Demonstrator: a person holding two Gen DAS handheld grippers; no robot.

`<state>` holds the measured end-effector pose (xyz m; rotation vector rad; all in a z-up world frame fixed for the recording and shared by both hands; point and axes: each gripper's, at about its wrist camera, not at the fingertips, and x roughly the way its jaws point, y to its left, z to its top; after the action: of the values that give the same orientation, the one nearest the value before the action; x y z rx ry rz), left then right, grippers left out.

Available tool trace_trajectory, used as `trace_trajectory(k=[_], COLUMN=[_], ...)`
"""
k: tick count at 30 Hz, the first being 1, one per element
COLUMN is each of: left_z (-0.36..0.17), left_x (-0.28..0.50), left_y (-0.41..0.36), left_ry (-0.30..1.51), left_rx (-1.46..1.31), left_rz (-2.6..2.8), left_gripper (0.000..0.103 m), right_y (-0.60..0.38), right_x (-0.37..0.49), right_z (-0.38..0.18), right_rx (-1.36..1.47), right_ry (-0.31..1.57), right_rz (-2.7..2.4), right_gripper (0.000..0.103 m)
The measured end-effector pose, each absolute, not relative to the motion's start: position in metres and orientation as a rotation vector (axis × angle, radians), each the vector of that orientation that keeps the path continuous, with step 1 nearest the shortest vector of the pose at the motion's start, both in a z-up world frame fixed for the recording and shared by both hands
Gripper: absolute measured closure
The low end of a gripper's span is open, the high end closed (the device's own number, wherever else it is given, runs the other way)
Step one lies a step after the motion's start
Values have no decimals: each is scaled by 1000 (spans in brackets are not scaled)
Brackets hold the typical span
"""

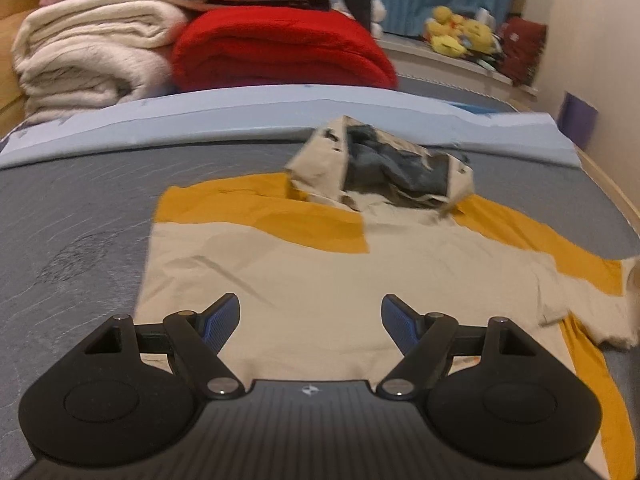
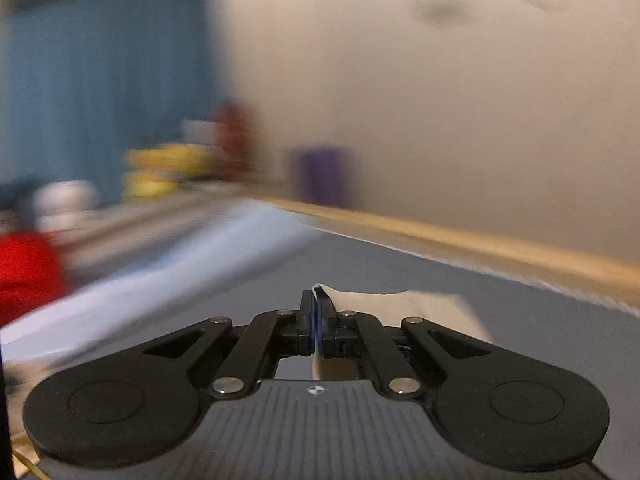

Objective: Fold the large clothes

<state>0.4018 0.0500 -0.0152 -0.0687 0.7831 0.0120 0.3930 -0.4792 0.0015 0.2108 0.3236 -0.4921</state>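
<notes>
A large beige and mustard-yellow hooded garment (image 1: 320, 264) lies spread on the grey bed surface (image 1: 80, 220), its hood (image 1: 384, 168) with dark lining at the far end. My left gripper (image 1: 310, 312) is open and empty, hovering over the garment's near beige part. My right gripper (image 2: 318, 312) is shut on a beige edge of the garment (image 2: 400, 300), held just above the grey surface; this view is motion-blurred.
Folded cream blankets (image 1: 88, 52) and a red blanket (image 1: 280, 52) are stacked at the far end. Yellow plush toys (image 1: 456, 32) sit on a ledge at the back right. A wall (image 2: 440, 100) and wooden bed rail (image 2: 480, 240) run along the right.
</notes>
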Motion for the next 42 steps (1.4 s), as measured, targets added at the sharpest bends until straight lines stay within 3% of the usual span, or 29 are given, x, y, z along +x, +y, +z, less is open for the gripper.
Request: trace_trajectory(k=[4, 7, 11, 14, 16, 18, 28, 32, 39, 41, 42], left_z=[-7, -2, -2, -5, -9, -15, -76, -101, -107, -106, -103], left_x=[409, 414, 418, 422, 423, 423, 442, 445, 447, 449, 448], left_y=[77, 100, 126, 136, 139, 137, 165, 174, 162, 158, 155], left_ry=[784, 791, 819, 839, 851, 862, 1011, 1059, 1045, 1028, 1011], left_rx=[-126, -189, -269, -326, -362, -386, -651, -756, -677, -648, -617], left_rz=[64, 96, 132, 130, 114, 95, 128, 162, 197, 194, 179], left_gripper=[21, 21, 22, 31, 45, 54, 54, 53, 49, 55, 80], right_y=[-346, -256, -204, -215, -230, -244, -301, -308, -314, -317, -316], right_x=[413, 411, 406, 395, 389, 388, 401, 407, 409, 410, 415], right_z=[16, 3, -12, 0, 1, -11, -112, -125, -127, -127, -130], right_rx=[139, 143, 204, 313, 364, 402, 751, 789, 796, 802, 802], right_ry=[355, 488, 708, 715, 703, 706, 998, 1037, 1060, 1066, 1067], right_rz=[0, 345, 366, 293, 218, 149, -196, -230, -262, -269, -273], right_gripper=[103, 101, 94, 90, 79, 78, 76, 75, 75, 75, 75])
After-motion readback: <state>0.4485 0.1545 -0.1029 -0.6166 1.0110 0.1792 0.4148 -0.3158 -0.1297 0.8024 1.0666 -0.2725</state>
